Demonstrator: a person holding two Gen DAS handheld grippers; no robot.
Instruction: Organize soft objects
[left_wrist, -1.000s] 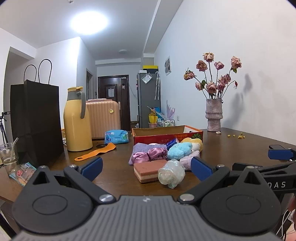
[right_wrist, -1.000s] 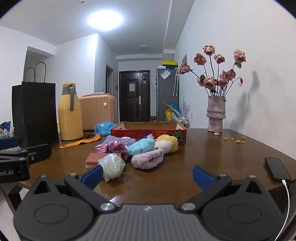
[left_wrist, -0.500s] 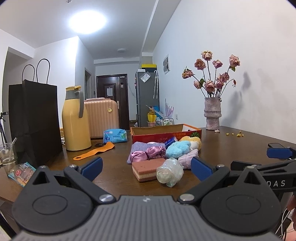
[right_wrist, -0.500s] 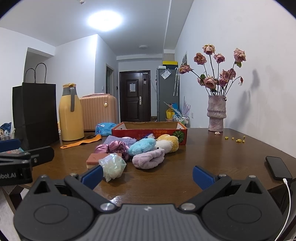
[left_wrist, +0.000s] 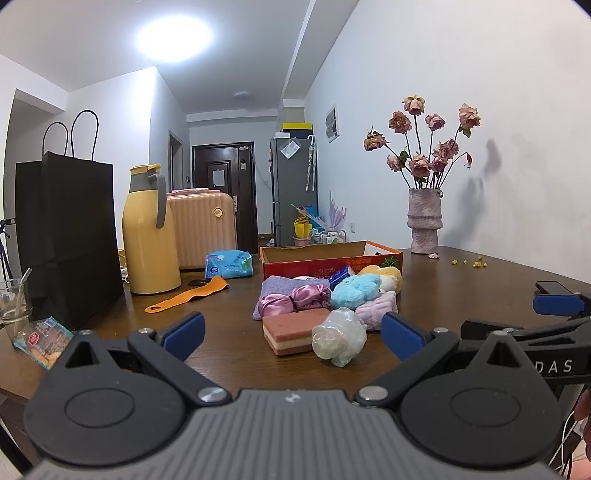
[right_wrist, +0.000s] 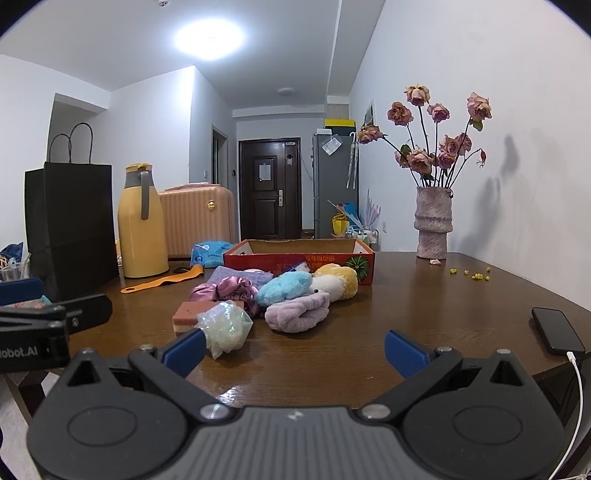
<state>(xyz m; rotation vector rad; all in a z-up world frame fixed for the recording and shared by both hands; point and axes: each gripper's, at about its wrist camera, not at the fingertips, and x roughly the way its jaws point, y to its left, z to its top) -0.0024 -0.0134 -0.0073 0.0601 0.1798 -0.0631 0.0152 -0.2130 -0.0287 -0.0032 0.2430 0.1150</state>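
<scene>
A heap of soft things lies mid-table before a red cardboard box (left_wrist: 332, 260) (right_wrist: 295, 258): a pink sponge (left_wrist: 293, 328) (right_wrist: 186, 314), a crinkled clear plastic bundle (left_wrist: 340, 338) (right_wrist: 223, 325), a lilac plush band (left_wrist: 376, 308) (right_wrist: 297, 314), a blue plush (left_wrist: 356, 290) (right_wrist: 284, 288), a yellow plush (right_wrist: 338, 278), purple satin scrunchies (left_wrist: 295, 299) (right_wrist: 229, 290) and a purple cloth (left_wrist: 284, 282). My left gripper (left_wrist: 291, 334) is open, short of the sponge and bundle. My right gripper (right_wrist: 293, 349) is open too, just short of the heap and empty.
On the left stand a black paper bag (left_wrist: 62, 243), a yellow thermos (left_wrist: 147, 232) and an orange strap (left_wrist: 188, 295). A vase of dried roses (right_wrist: 432, 221) stands back right. A phone (right_wrist: 557, 330) with cable lies near the right edge. A glass (left_wrist: 13, 306) is far left.
The left wrist view has shifted slightly, with the heap now a little lower and nearer. The right gripper has barely moved. Both stay open.
</scene>
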